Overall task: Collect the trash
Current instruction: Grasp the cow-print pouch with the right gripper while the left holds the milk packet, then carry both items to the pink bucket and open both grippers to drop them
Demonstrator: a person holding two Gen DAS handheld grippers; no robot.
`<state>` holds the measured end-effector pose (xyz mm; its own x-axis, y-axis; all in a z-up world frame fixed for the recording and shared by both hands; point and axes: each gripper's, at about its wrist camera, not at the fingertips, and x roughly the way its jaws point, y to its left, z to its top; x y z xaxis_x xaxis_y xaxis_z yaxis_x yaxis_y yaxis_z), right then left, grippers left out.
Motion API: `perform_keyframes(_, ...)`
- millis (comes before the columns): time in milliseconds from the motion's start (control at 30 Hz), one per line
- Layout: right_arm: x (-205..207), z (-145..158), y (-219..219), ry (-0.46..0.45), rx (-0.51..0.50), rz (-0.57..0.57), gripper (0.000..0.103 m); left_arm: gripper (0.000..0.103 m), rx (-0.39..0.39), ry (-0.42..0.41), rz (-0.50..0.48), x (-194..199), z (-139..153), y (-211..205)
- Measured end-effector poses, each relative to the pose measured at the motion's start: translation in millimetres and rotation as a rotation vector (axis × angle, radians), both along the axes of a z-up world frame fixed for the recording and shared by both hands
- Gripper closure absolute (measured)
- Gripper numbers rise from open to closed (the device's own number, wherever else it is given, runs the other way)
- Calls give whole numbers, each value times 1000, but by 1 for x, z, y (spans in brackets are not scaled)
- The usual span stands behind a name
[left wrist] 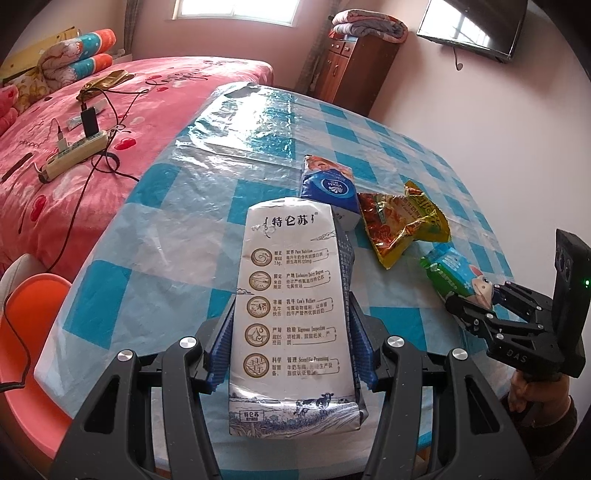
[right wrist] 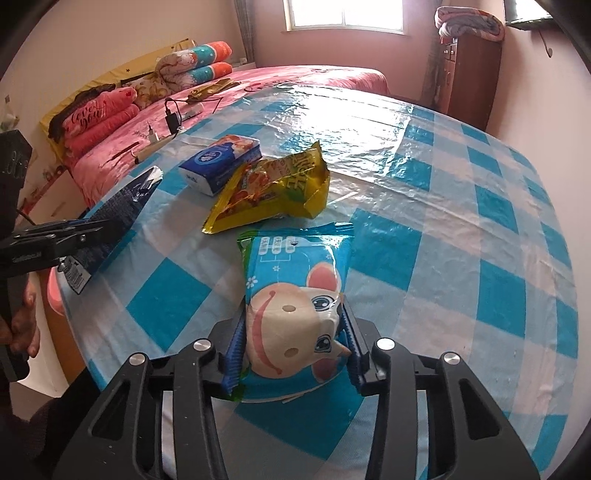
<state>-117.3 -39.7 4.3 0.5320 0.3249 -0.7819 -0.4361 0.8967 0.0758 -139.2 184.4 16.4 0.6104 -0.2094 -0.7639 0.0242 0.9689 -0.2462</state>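
The left gripper is squeezing a white milk carton between its two blue pads. The carton has brown round pictures down its front and a cow drawn at the bottom. It is held up above the bench, which wears a cloth of blue and white squares under a shiny plastic sheet.

The right gripper is holding tight to a blue wipes pack with a cartoon mouse face on it. Its blue pads press on both sides of the pack. Whether the pack touches the cloth cannot be told.

Just past the wipes pack lies a crumpled yellow snack bag, torn open at one end. It rests flat on the bench. Right behind it sits a blue tissue pack, and the snack bag's edge touches it.

In the left wrist view, the tissue pack peeks out just behind the top of the milk carton, with the snack bag beside it.

Next to the bench is a bed with a pink cover. A power strip with black cords lies on the bed. A brown cabinet stands by the far wall with a folded blanket on top.
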Motion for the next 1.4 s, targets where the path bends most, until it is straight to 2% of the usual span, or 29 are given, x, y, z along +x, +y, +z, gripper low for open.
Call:
perform_keyframes(333, -20, 11, 14, -11, 17, 23, 59, 47, -14, -31, 12, -8, 7, 13)
perform_keyframes(567, -18, 21, 26, 1, 49, 40, 60, 47, 35, -63, 51, -17, 20, 30)
perform_keyframes(867, -17, 29, 53, 22, 71, 84, 59, 47, 77, -81, 134, -28, 31, 64)
perform_keyframes(1400, -12, 45, 122, 51, 109, 245, 59, 47, 158, -111, 303, -52, 49, 134)
